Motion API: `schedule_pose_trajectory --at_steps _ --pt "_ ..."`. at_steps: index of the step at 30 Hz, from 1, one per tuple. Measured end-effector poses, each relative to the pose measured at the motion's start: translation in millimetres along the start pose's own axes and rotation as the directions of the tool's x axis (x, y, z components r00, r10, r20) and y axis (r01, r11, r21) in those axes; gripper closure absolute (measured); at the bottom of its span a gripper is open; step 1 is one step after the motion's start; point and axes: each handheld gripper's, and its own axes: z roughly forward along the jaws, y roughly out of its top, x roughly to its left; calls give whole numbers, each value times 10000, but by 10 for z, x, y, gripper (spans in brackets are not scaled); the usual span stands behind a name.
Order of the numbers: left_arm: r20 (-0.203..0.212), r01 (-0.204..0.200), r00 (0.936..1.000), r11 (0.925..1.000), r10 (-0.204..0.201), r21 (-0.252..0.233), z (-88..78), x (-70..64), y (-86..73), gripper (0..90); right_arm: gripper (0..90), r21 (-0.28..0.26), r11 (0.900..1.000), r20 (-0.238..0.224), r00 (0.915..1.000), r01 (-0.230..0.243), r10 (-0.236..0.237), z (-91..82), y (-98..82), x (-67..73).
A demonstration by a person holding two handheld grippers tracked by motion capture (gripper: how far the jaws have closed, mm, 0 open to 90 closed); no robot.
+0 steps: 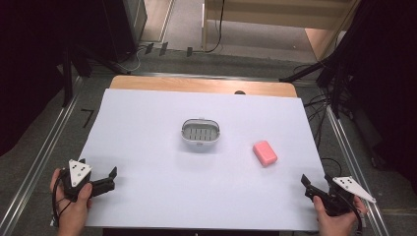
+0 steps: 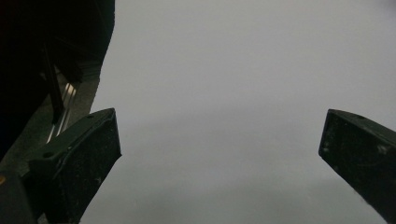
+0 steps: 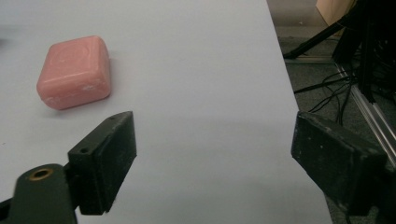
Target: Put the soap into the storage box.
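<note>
A pink bar of soap (image 1: 265, 153) lies on the white sheet (image 1: 147, 147), right of centre. A pale oval soap dish (image 1: 200, 132) with a slatted grey insert stands in the middle, holding nothing. My left gripper (image 1: 101, 170) rests at the sheet's near left corner, held in a hand. In the left gripper view its jaws (image 2: 219, 154) stand wide apart over bare sheet. My right gripper (image 1: 315, 182) sits at the near right corner, short of the soap. In the right gripper view it (image 3: 212, 144) is open, with the soap (image 3: 74, 72) ahead and to the left.
The sheet's right edge (image 3: 289, 102) runs close beside my right gripper, and cables and a metal rail (image 3: 369, 116) lie on the floor beyond it. A strip of wooden tabletop (image 1: 201, 86) shows at the back. Dark stands flank the table.
</note>
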Motion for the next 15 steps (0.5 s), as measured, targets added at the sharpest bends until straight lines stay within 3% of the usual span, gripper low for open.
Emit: schedule_pose_trajectory --at_steps 4,6,8,12,15 --pt "-22 -37 10000 10000 37 8 -2 -3 0 0 251 92 10000 292 9996 -35 32 3 13 8" --pt "-13 -20 10000 10000 20 -47 -5 -4 -2 0 365 296 9991 303 9991 300 -309 3 27 11" --pt "-1 -8 10000 10000 8 -32 -3 0 -2 0 405 426 9975 157 9982 572 -579 -14 75 14" --pt "18 8 10000 10000 -8 27 6 -4 1 0 396 1257 9872 -358 9949 984 -946 -16 213 31" --pt "16 -11 10000 10000 11 48 6 -6 1 0 365 1914 9731 -168 9917 1285 -1277 27 282 77"
